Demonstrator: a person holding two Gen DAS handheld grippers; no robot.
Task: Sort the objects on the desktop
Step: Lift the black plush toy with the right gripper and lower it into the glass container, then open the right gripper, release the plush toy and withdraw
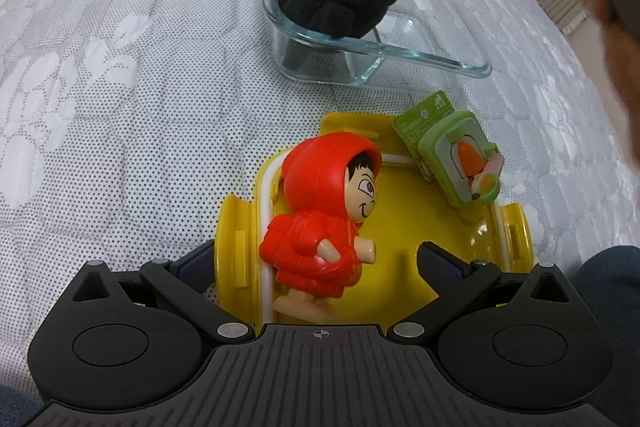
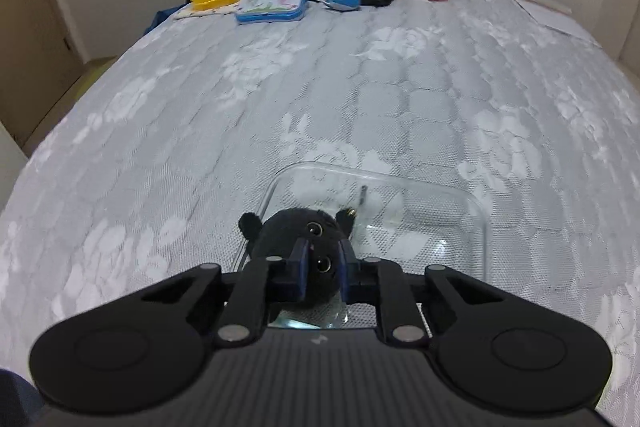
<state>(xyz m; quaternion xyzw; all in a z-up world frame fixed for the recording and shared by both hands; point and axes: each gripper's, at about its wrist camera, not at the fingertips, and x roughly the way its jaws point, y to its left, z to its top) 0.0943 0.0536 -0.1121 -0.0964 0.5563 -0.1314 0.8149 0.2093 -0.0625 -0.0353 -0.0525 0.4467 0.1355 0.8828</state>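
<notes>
Black plush clamped in R gripper over glass dish; L gripper apart

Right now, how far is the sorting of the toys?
Done, it seems: the red hooded figure and green packet sit in the yellow box. In hand: the right tool is shut on the black plush, low in the glass container. Left: letting it go. The left tool is open, holding nothing.
</notes>
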